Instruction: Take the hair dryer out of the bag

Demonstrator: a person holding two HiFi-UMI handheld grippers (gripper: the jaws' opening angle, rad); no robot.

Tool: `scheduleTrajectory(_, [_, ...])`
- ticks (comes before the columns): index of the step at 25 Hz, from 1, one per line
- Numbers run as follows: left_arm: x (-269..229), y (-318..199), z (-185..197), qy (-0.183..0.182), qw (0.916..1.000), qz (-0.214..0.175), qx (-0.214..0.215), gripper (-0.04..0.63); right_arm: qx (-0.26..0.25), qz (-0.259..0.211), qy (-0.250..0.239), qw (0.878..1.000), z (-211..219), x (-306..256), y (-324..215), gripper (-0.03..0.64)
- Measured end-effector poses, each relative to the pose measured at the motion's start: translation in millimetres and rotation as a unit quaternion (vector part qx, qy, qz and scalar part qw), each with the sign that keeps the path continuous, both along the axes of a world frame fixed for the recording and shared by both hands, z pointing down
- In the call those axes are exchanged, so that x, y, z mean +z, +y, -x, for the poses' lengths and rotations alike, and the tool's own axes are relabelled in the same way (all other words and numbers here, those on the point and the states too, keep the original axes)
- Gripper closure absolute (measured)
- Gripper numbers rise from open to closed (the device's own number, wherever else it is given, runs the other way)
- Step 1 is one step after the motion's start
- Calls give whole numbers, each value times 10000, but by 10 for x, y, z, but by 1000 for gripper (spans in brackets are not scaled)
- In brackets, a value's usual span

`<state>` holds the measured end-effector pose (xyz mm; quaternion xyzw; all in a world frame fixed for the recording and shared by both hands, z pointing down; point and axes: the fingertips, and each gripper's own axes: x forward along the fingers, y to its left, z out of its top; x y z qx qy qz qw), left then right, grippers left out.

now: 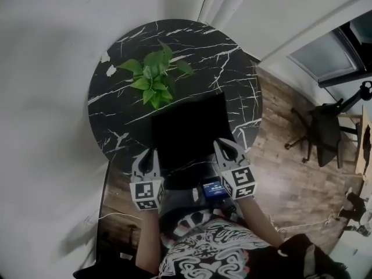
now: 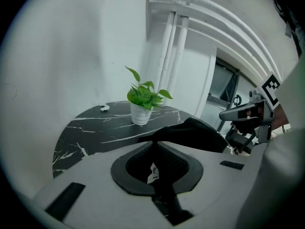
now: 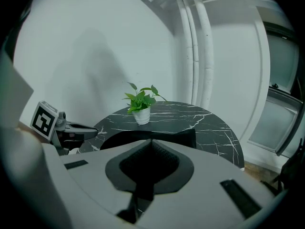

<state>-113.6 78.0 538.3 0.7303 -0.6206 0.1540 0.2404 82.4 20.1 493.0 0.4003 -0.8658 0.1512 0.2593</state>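
Jaws together and empty, the left gripper point(image 1: 149, 153) and right gripper point(image 1: 228, 146) are hovering at the near edge of the black bag point(image 1: 189, 129), probably hiding the unseen hair dryer, so they likely must part to seize its mouth.

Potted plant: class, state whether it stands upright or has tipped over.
Upright: the potted plant stands on its base on the table, leaves above.
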Motion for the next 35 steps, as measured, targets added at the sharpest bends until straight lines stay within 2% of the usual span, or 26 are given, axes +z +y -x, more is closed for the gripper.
scheduleTrajectory(8, [182,108,-22,-135,9995,240,144,577,-260,222,16,9994,163,157,32,598])
scheduleTrajectory(16, [437,106,-90,66,9976,596,332,476,-564,414,40,9975,339,321,8,598])
scheduleTrajectory(20, [585,161,-144,255,9956,844,318,459,-628,493,56,9968,381,377,11,597])
scheduleTrajectory(24, [629,174,-147,298,9943,972,309,459,-700,543,107,9960,394,407,4,598])
scheduleTrajectory(35, [683,178,-233,468,9913,1134,475,549,-888,530,112,9946,499,418,-57,597])
